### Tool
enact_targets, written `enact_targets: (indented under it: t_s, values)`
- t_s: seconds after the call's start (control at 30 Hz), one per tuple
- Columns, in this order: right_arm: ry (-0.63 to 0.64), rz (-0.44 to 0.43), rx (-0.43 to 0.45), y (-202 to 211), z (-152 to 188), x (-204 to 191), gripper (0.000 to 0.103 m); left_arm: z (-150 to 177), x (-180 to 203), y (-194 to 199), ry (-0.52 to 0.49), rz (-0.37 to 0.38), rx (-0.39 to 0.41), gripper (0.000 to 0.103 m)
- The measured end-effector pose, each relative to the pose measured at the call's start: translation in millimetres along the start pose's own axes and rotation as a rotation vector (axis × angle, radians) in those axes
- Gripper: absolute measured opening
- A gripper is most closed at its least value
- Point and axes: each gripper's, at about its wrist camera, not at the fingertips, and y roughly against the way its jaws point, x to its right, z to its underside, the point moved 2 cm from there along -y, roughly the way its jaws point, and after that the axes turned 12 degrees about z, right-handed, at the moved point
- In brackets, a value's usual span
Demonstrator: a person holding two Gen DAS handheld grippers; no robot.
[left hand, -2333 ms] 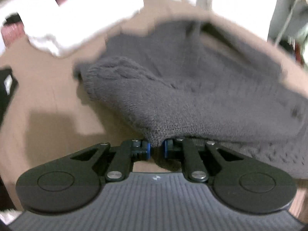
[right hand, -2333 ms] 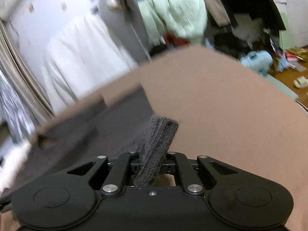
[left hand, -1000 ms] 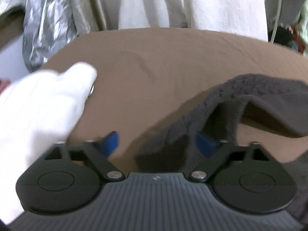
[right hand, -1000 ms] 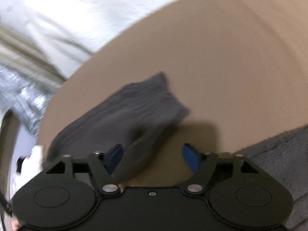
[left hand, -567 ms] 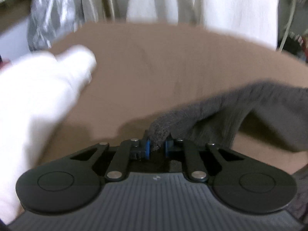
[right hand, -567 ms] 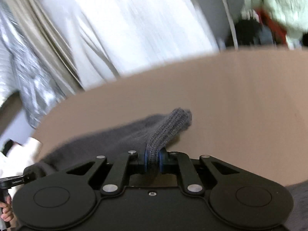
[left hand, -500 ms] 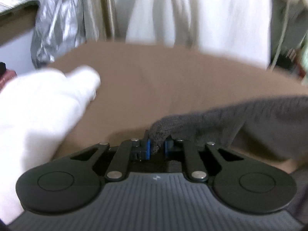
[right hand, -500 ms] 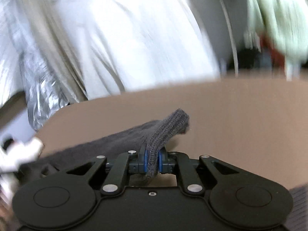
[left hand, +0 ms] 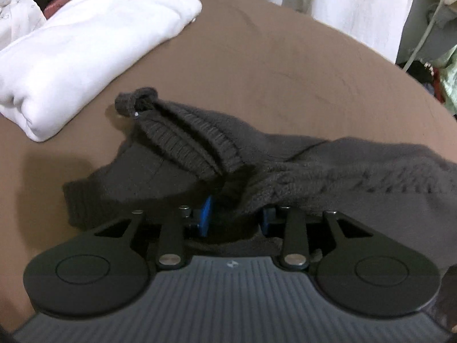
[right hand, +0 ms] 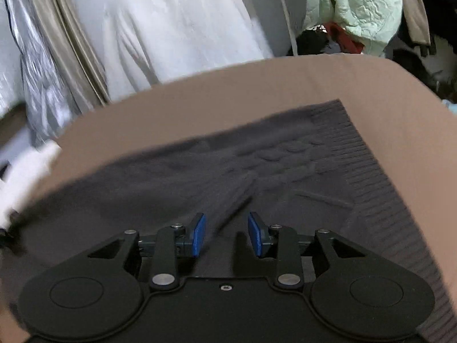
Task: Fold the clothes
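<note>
- Left gripper (left hand: pixel 235 214): jaws opening, dark grey cable-knit sweater (left hand: pixel 328 171) bunched between pads, not clamped.
- Right gripper (right hand: pixel 226 233): jaws opening, empty, over sweater.
- Folded white garment (left hand: pixel 85 45) beside, on brown tabletop (left hand: pixel 285 65).

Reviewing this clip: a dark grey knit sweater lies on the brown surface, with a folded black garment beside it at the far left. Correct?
Not quite. The folded garment at the far left is white, not black, as the left wrist view shows. The dark grey knit sweater does lie on the brown surface.

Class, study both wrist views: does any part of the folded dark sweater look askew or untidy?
Yes. In the left wrist view the grey sweater has its ribbed cuff bunched and slanting across the fold, near the folded white garment. The ribbed hem lies flat.
</note>
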Motion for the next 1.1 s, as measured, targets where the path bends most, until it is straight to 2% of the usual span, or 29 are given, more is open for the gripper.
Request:
enact_targets:
  t_s: [0.07, 0.13, 0.17, 0.23, 0.27, 0.3, 0.37, 0.43, 0.47, 0.5, 0.53, 0.6, 0.63, 0.73, 0.9, 0.93, 0.97, 1.0, 1.1]
  values:
    - [0.023, -0.038, 0.012, 14, -8, -13, 0.049, 2, 2, 1, 0.004, -0.003, 0.01, 0.034]
    - [0.053, -0.118, 0.013, 20, -21, -37, 0.065, 2, 3, -1, 0.018, -0.008, 0.009, 0.034]
    - [0.066, -0.154, 0.01, 24, -28, -46, 0.069, 2, 3, -3, 0.026, -0.012, 0.008, 0.034]
    - [0.145, -0.174, -0.003, 16, -42, -70, 0.089, 0, 2, -5, 0.035, -0.014, 0.009, 0.034]
    - [0.195, -0.141, 0.003, 10, -48, -82, 0.092, -1, 0, -5, 0.032, -0.011, 0.011, 0.034]
    - [0.27, -0.062, 0.006, 0, -50, -92, 0.096, -2, -2, -5, 0.029, -0.008, 0.014, 0.035]
    - [0.386, 0.098, 0.001, -27, -50, -98, 0.096, -5, -9, -8, 0.016, 0.012, 0.014, 0.034]
    - [0.426, 0.208, -0.035, -54, -45, -85, 0.096, -4, -14, -11, 0.022, 0.022, 0.016, 0.034]
    - [0.376, 0.196, -0.087, -67, -43, -76, 0.095, -7, -14, -13, 0.026, 0.028, 0.016, 0.034]
    - [0.322, 0.18, -0.14, -79, -42, -67, 0.088, -9, -13, -16, 0.03, 0.033, 0.016, 0.033]
    - [0.252, 0.13, -0.153, -82, -40, -60, 0.066, -11, -13, -16, 0.026, 0.035, 0.018, 0.03]
    - [0.221, 0.054, -0.118, -73, -37, -59, 0.035, -13, -8, -15, 0.006, 0.029, 0.027, 0.025]
    - [0.262, 0.063, -0.061, -61, -37, -64, 0.031, -17, -5, -15, -0.005, 0.033, 0.038, 0.018]
    - [0.39, 0.068, 0.145, -16, -46, -81, 0.029, -35, -1, -12, -0.042, 0.063, 0.112, 0.012]
    - [0.359, 0.094, 0.444, 59, -68, -77, 0.027, -58, -12, 27, 0.012, 0.162, 0.37, 0.011]
    - [0.335, 0.106, 0.471, 70, -66, -68, 0.02, -59, -14, 31, 0.019, 0.168, 0.388, 0.011]
    - [0.319, 0.103, 0.459, 67, -69, -66, 0.015, -56, -17, 32, 0.02, 0.159, 0.366, 0.011]
    - [0.298, 0.094, 0.427, 68, -62, -55, 0.003, -53, -20, 29, 0.02, 0.149, 0.334, 0.011]
    - [0.271, 0.043, 0.303, 61, -26, -26, 0.001, -36, -33, 11, 0.042, 0.122, 0.201, 0.011]
